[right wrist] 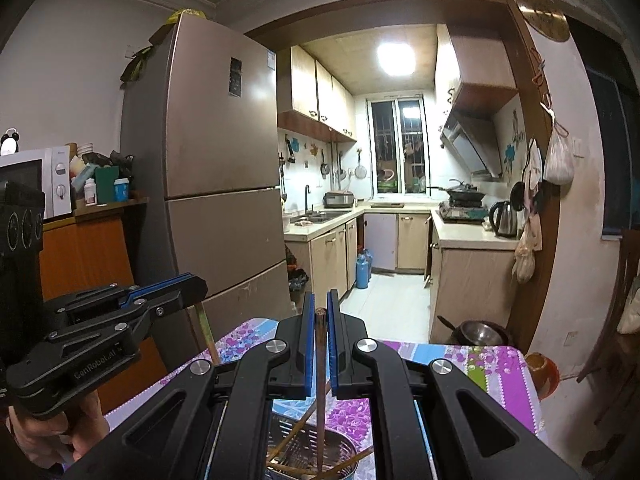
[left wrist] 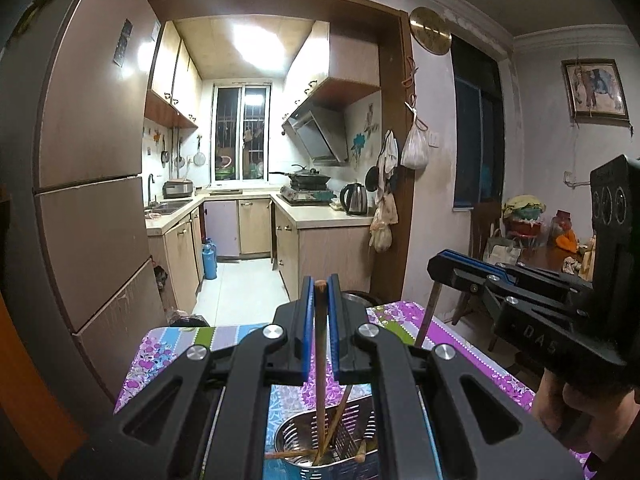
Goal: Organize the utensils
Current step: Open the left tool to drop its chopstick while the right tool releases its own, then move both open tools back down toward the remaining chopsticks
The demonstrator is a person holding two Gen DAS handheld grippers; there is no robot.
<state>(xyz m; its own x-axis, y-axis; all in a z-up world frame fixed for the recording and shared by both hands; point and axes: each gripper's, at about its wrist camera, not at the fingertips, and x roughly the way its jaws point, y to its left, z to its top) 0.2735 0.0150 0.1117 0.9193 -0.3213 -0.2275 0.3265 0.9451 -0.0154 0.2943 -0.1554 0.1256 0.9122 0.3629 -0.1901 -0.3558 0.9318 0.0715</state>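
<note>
The left gripper point(left wrist: 320, 292) is held level above the perforated steel utensil holder point(left wrist: 332, 440), jaws clamped on an upright chopstick point(left wrist: 320, 360) whose tip dips inside. Beside it, the right gripper point(right wrist: 319, 312) pinches a darker chopstick point(right wrist: 320, 392) over the holder, near the floral tabletop point(right wrist: 492, 368) edge.

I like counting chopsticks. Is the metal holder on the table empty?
No: the metal holder has several chopsticks leaning inside it, and the left gripper holds another over it.

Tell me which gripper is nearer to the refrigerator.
Left. The left gripper is toward the refrigerator; the right gripper lies beyond it, farther away.
</note>
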